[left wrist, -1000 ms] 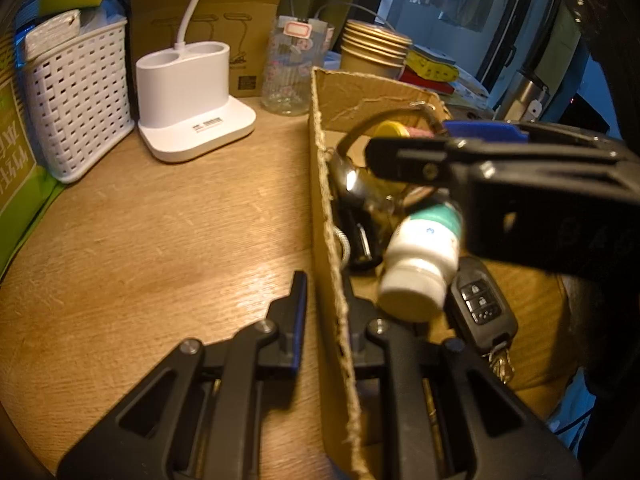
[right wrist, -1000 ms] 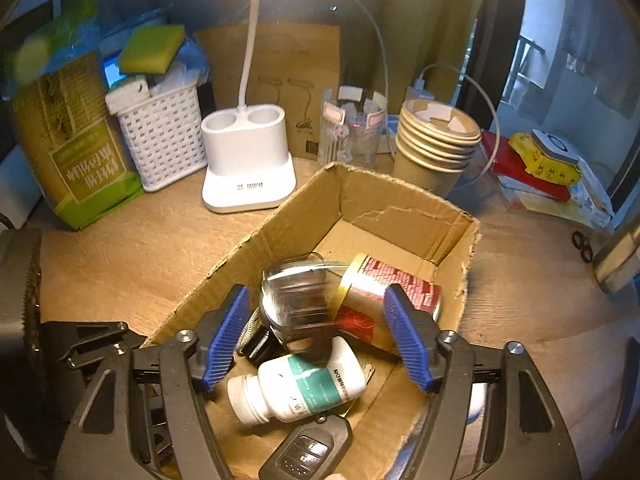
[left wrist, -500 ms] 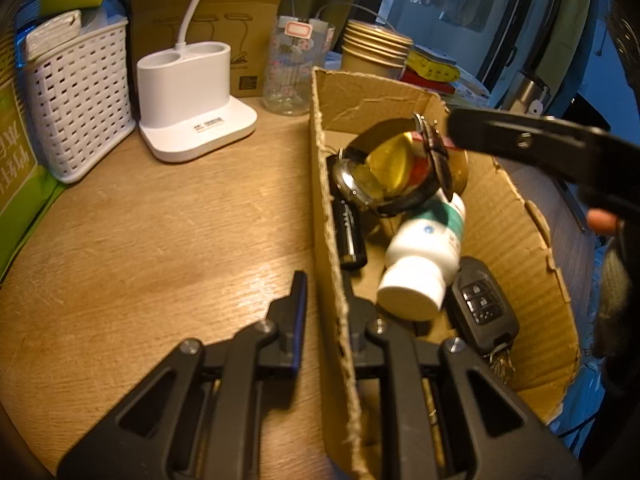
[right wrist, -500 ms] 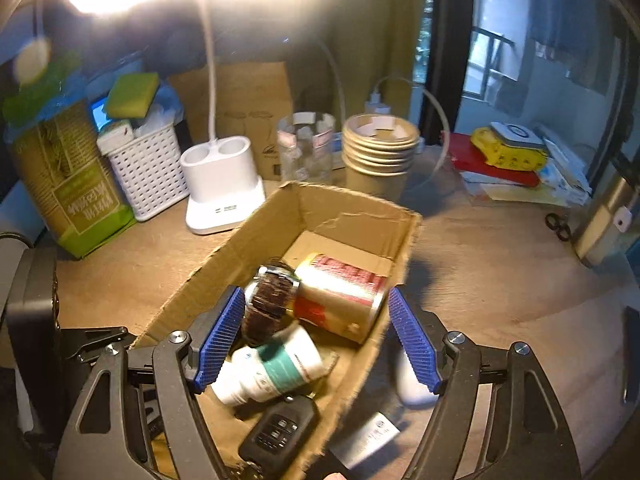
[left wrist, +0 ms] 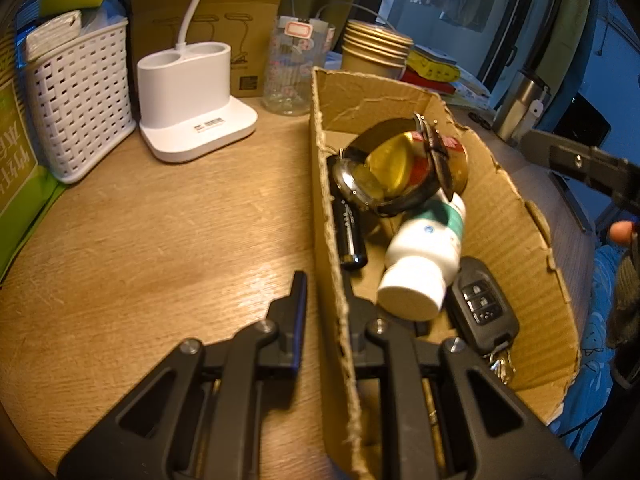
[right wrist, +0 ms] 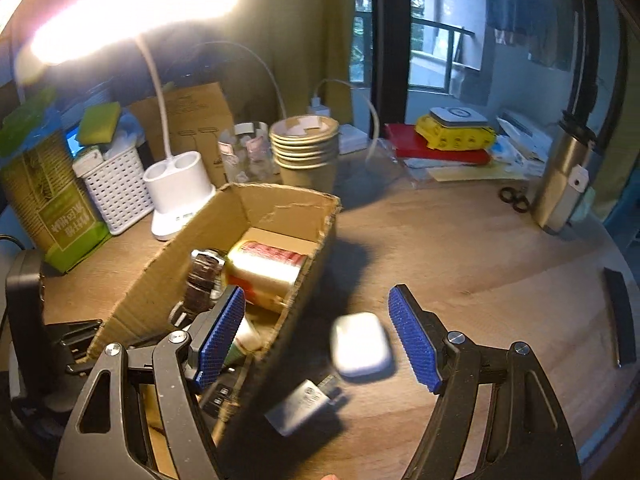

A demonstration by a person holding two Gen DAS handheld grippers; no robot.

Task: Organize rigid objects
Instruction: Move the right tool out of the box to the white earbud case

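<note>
right wrist view: the right gripper (right wrist: 316,334) stands wide with nothing between its blue pads (right wrist: 412,338), hovering above the wooden table (right wrist: 460,248); the step in hand, by judgement, is the reach for the next loose item; a white earbud case (right wrist: 361,345) lies on the table in the gap between the fingers, nearer the pad at 3 o'clock, untouched and somewhat blurred; a small grey adapter (right wrist: 304,406) lies just beside the case at its 7 o'clock, close against the cardboard box (right wrist: 280,204); the next move appears to call for a descent and a centring of the jaws over the case before closing, with care not to nudge the box wall at 9 o'clock. left wrist view: the left gripper (left wrist: 324,300) is narrow, clamped on the near wall of the box, one finger outside and one inside, steadying it; inside lie a watch (left wrist: 400,176), a tin can (left wrist: 448,156) behind it at 1 o'clock, a white pill bottle (left wrist: 424,260), a car key (left wrist: 482,308) at the bottle's 4 o'clock, and a dark cylinder (left wrist: 350,236) against the wall at 9 o'clock.
</note>
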